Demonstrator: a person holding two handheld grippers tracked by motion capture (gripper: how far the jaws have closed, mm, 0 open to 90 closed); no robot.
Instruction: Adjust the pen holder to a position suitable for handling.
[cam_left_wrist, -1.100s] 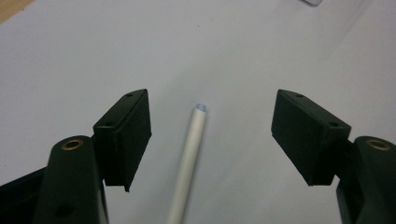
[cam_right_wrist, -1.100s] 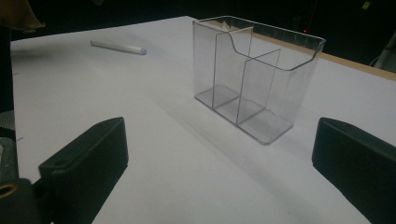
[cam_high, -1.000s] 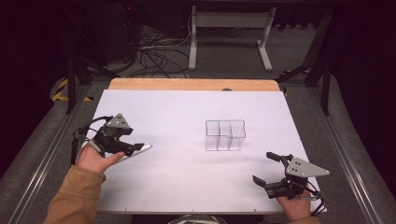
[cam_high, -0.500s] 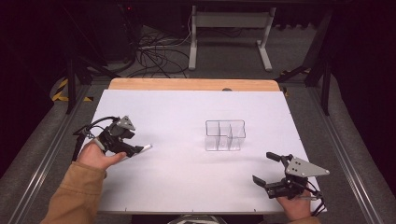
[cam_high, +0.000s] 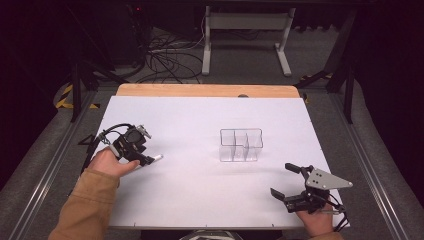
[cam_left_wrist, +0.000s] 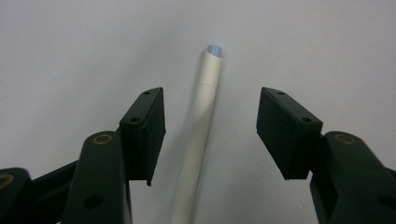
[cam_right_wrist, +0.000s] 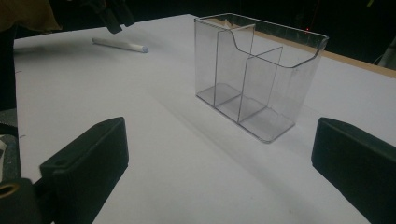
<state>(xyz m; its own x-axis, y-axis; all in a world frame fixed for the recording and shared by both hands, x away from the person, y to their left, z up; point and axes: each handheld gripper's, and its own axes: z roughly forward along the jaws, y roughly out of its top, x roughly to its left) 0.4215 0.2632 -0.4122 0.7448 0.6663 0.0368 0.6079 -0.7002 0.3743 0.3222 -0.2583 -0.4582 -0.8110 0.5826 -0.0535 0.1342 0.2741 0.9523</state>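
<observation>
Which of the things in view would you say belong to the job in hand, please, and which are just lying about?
Likely in the job:
- white pen, lying between the open left gripper's jaws
- clear divided organiser, empty, mid-table
- right gripper, open, near the table's front edge

Just lying about:
- cables on the floor beyond the table
- white stand beyond the table

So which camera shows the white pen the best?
The left gripper view: the white pen lies large and sharp between the open jaws. In the right gripper view it looks small and far off. In the high view just its tip pokes out.
</observation>
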